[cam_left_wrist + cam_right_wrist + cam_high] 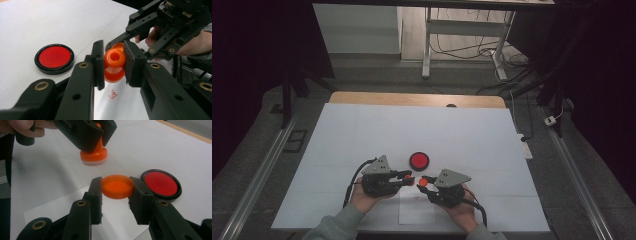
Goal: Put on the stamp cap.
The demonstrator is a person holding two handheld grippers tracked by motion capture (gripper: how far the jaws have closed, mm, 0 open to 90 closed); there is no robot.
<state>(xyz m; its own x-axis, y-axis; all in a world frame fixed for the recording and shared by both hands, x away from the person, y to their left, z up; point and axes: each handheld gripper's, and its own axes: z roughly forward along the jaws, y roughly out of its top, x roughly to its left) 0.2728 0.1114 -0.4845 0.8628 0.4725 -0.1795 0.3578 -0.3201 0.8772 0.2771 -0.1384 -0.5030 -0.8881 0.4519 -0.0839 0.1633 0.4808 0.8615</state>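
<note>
Above a sheet of white paper (pixel 414 212), the left gripper (pixel 113 63) clamps an orange plastic stamp (pixel 114 65) by its knobbed handle while the right gripper (pixel 117 187) pinches its shallow orange cap (pixel 117 186) — a round red ink pad (pixel 419 160) lying just beyond.

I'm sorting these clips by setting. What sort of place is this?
Probably a lab or recording workspace, not a home: a white-covered table under a fixed overhead camera, a bare desk frame with loose cables on the floor behind, and dark curtains at the sides.
</note>
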